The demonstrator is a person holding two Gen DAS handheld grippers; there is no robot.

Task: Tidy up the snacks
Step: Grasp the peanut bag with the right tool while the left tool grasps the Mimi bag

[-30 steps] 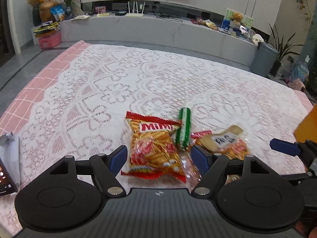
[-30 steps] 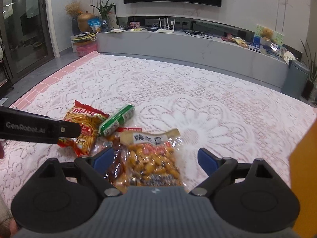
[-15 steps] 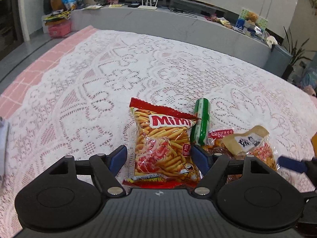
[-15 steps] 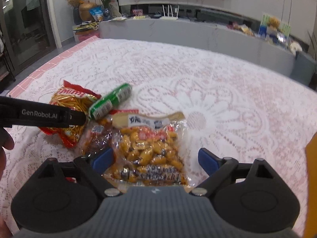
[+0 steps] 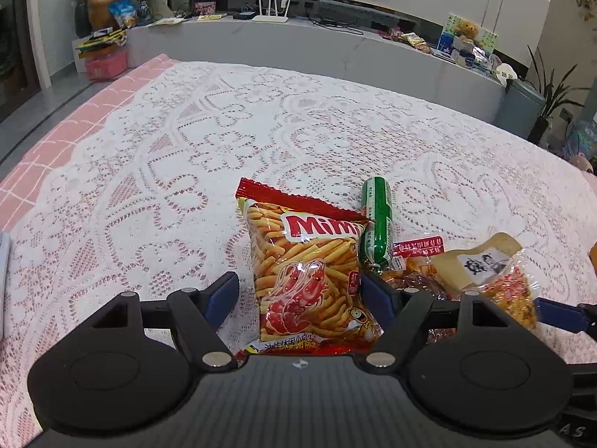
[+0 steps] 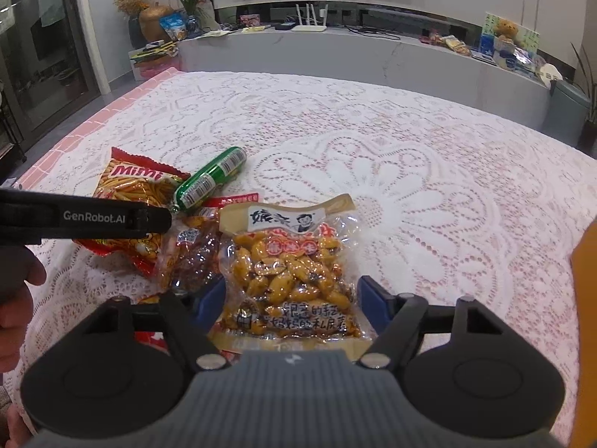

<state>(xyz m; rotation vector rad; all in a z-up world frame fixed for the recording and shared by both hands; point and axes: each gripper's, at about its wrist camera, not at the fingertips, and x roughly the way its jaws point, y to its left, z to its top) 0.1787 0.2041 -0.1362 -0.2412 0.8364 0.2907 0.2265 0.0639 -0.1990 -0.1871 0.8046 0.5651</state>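
Observation:
A red and yellow Mimi shrimp-stick bag (image 5: 313,272) lies on the lace cloth between the open fingers of my left gripper (image 5: 298,295). A green sausage tube (image 5: 377,224) rests against its right edge. A clear bag of yellow beans (image 6: 294,272) lies between the open fingers of my right gripper (image 6: 291,298). A bag of dark red snacks (image 6: 190,257) lies between the two bags. The Mimi bag (image 6: 127,186) and green tube (image 6: 211,179) also show in the right wrist view, partly behind the left gripper's arm (image 6: 86,218).
A white lace cloth over pink check covers the table (image 5: 186,149). An orange object (image 6: 585,298) stands at the right edge. A grey TV bench (image 5: 335,52) with clutter runs behind. A white object (image 5: 3,261) lies at the left edge.
Both grippers have moved forward and lower over the snacks. The Mimi bag now sits between the left fingers and the bean bag between the right fingers. The snacks have not moved.

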